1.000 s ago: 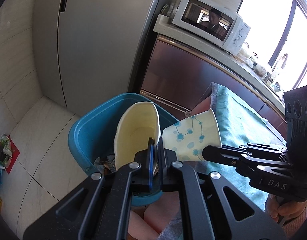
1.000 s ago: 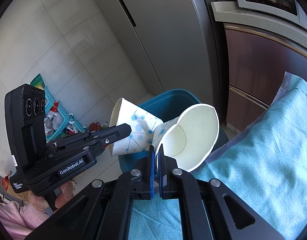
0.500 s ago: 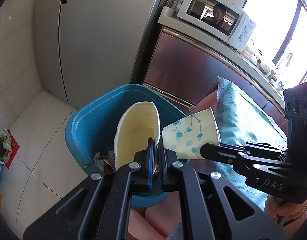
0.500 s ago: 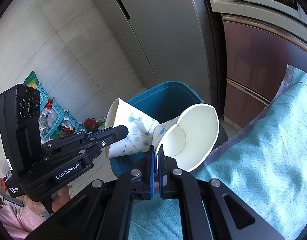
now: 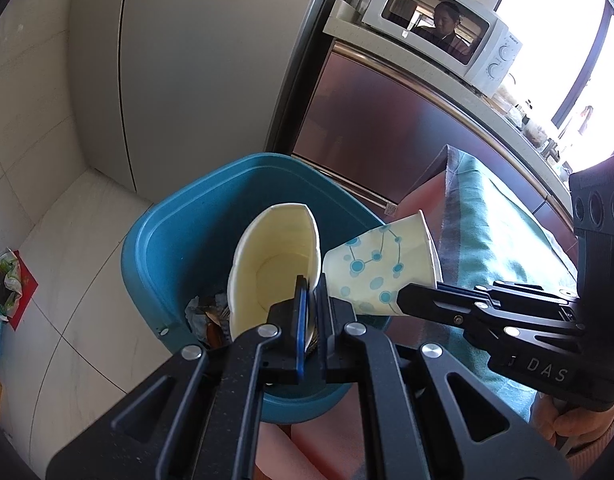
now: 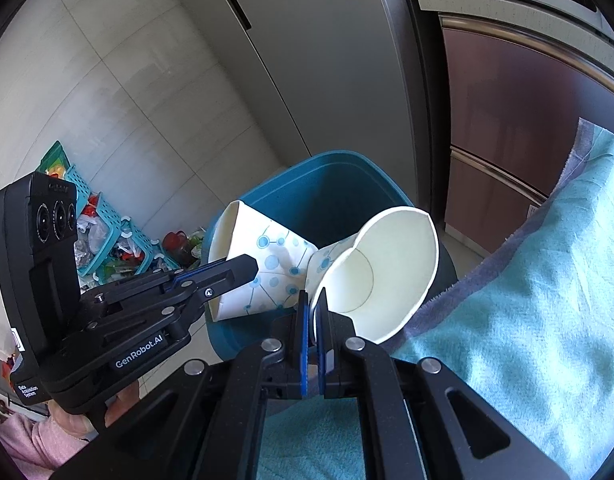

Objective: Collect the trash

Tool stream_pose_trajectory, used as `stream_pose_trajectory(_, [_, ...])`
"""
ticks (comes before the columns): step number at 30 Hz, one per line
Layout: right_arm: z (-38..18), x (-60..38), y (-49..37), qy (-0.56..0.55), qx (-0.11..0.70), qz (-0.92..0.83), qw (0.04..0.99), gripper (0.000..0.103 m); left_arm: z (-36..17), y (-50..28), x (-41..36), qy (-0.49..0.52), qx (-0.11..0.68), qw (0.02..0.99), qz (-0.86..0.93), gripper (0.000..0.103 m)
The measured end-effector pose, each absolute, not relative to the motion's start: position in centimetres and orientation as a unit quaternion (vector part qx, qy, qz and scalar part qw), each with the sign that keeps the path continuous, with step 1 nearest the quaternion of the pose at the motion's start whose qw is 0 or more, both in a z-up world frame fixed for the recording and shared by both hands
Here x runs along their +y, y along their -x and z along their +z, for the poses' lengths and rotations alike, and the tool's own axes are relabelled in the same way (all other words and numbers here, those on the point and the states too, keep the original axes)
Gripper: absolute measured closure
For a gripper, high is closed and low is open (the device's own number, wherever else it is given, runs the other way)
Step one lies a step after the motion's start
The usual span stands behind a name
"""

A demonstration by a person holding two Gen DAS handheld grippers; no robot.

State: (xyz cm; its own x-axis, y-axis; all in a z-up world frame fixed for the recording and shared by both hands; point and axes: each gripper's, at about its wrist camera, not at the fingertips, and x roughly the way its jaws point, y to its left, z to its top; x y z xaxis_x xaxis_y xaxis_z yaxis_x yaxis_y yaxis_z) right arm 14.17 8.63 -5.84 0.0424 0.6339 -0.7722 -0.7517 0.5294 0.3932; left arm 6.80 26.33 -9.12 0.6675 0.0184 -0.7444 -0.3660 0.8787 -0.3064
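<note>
left claw [image 5: 311, 286] pinches the rim of one paper cup [image 5: 273, 272] above the teal trash bin [image 5: 167, 240]; right claw [image 6: 311, 300] grips another dotted cup [image 6: 381, 276] at its 3 o'clock, bases touching.

Both wrist views look closely down, sharing the blue bin [image 5: 175, 236] [image 6: 339, 184].

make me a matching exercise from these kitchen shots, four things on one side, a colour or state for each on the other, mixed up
Things:
1. left gripper's paper cup
2. trash bin
3. microwave
4. cloth

States:
A. white, on the counter
B. light teal, draped
C. pinched at the rim, mouth toward the left wrist camera
D. blue, some trash inside

Pairs: 1-C, 2-D, 3-A, 4-B
</note>
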Motion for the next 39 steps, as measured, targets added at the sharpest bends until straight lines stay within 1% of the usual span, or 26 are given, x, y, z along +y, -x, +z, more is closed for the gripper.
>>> stream_pose_trajectory(9, [-6.2,9.5,-14.0,0.062,0.503,0.472,0.721,0.098,-10.5,-7.8,26.9,0.234,0.407,0.877,0.102,0.097])
stream_pose_trajectory(16, [-6.1,9.4,-14.3,0.054,0.503,0.469,0.724,0.097,-10.9,-7.7,27.0,0.235,0.409,0.875,0.107,0.088])
stream_pose_trajectory(18, [-6.0,9.1,-14.3,0.051,0.501,0.470,0.725,0.093,-10.8,-7.5,27.1,0.236,0.406,0.876,0.107,0.084])
stream_pose_trajectory(21, [-5.5,8.4,-14.2,0.042,0.495,0.470,0.730,0.082,-10.3,-7.0,27.0,0.234,0.400,0.880,0.103,0.078])
stream_pose_trajectory(22, [-5.3,8.0,-14.1,0.040,0.492,0.470,0.732,0.079,-10.0,-6.7,26.9,0.231,0.397,0.883,0.101,0.073])
stream_pose_trajectory(23, [-5.0,7.5,-14.0,0.036,0.489,0.471,0.734,0.074,-9.6,-6.5,26.7,0.229,0.392,0.886,0.097,0.068])
stream_pose_trajectory(24, [-4.6,6.9,-13.8,0.032,0.482,0.468,0.740,0.070,-9.3,-6.2,26.5,0.227,0.387,0.889,0.092,0.065])
stream_pose_trajectory(25, [-4.2,6.2,-13.6,0.029,0.476,0.465,0.746,0.063,-8.7,-6.0,26.2,0.221,0.380,0.894,0.089,0.061])
stream_pose_trajectory(26, [-3.8,5.5,-13.5,0.025,0.470,0.465,0.750,0.058,-8.2,-5.9,25.9,0.215,0.374,0.898,0.085,0.054])
stream_pose_trajectory(27, [-3.4,4.8,-13.3,0.021,0.463,0.463,0.755,0.056,-7.7,-5.6,25.5,0.209,0.367,0.903,0.080,0.050])
stream_pose_trajectory(29, [-2.6,3.0,-12.6,0.009,0.447,0.456,0.770,0.044,-6.7,-5.0,24.7,0.197,0.354,0.911,0.074,0.040])
stream_pose_trajectory(30, [-2.1,2.0,-12.2,0.006,0.437,0.453,0.777,0.042,-6.2,-4.7,24.2,0.189,0.347,0.916,0.069,0.037])
stream_pose_trajectory(31, [-1.7,1.2,-11.9,0.004,0.427,0.448,0.785,0.038,-5.6,-4.5,23.7,0.181,0.340,0.921,0.064,0.030])
stream_pose_trajectory(32, [-1.3,0.3,-11.5,0.002,0.416,0.442,0.795,0.031,-5.1,-4.2,23.2,0.173,0.333,0.925,0.060,0.022])
stream_pose_trajectory(33, [-0.9,-0.7,-10.9,-0.001,0.403,0.433,0.806,0.027,-4.5,-4.0,22.7,0.164,0.324,0.930,0.057,0.017])
stream_pose_trajectory(34, [-0.5,-1.8,-10.5,-0.003,0.391,0.428,0.815,0.023,-4.0,-3.6,22.0,0.156,0.315,0.934,0.055,0.006])
stream_pose_trajectory(38, [0.4,-5.8,-8.3,-0.010,0.345,0.388,0.854,0.011,-2.6,-2.8,19.5,0.139,0.291,0.946,0.038,0.006])
stream_pose_trajectory(39, [0.5,-6.7,-7.7,-0.010,0.336,0.376,0.863,0.009,-2.4,-2.6,18.8,0.136,0.286,0.948,0.035,0.006])
